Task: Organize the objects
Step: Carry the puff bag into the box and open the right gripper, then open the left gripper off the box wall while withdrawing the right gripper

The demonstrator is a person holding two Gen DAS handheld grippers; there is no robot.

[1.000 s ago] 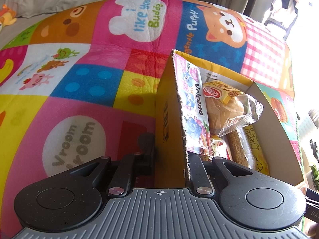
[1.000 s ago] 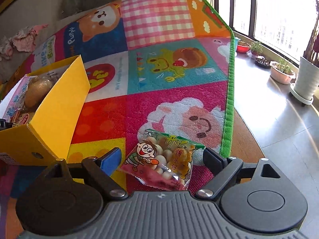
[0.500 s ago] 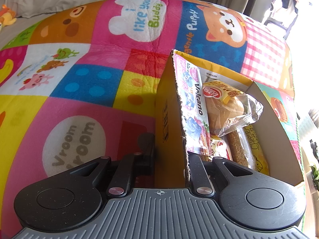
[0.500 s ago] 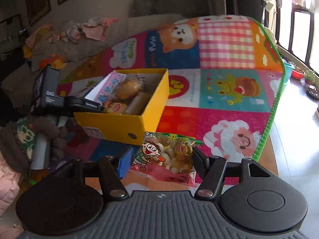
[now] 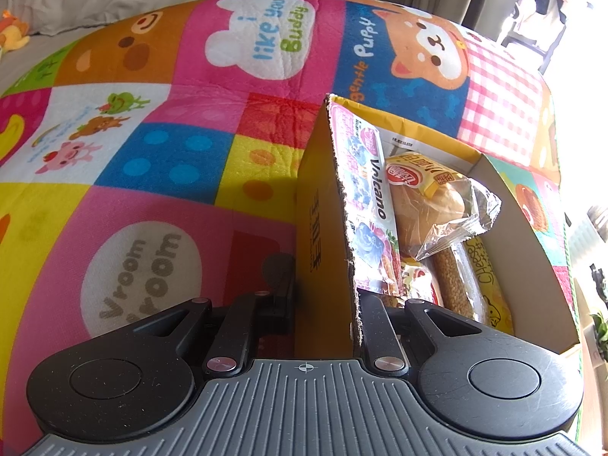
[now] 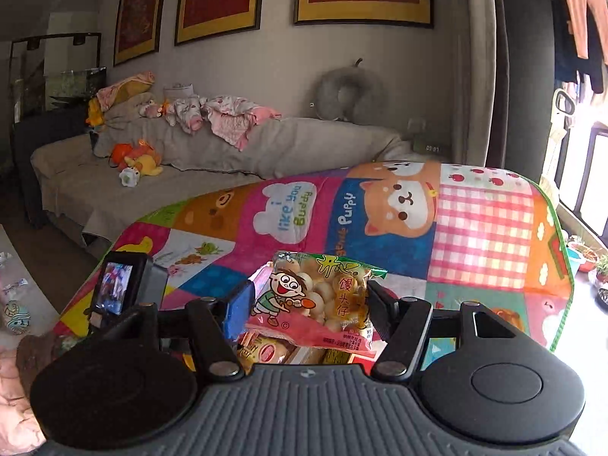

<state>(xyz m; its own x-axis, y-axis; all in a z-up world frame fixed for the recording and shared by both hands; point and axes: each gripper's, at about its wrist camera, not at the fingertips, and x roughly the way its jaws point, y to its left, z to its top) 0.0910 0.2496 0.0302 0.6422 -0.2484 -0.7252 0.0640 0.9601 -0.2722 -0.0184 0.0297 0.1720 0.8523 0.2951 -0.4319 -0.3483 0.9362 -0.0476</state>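
A yellow cardboard box [image 5: 319,235] stands on the colourful play mat [image 5: 159,152]. It holds a pink Volcano packet [image 5: 374,205], a wrapped bun [image 5: 433,209], a sesame bar and a yellow cheese snack. My left gripper [image 5: 325,304] is shut on the box's near left wall. My right gripper [image 6: 304,307] is shut on a bag of small round biscuits [image 6: 323,300] with a cartoon boy on it. It holds the bag in the air above the box, whose snacks [image 6: 266,351] show just below the bag.
The left gripper's camera unit [image 6: 121,292] shows at the left of the right wrist view. A grey sofa [image 6: 190,174] with clothes and toys stands behind the mat. Potted plants [image 6: 585,262] stand by the window at the right.
My right gripper has lifted the biscuit bag off the mat and carried it left, over the box. The left gripper has stayed still on the box wall.
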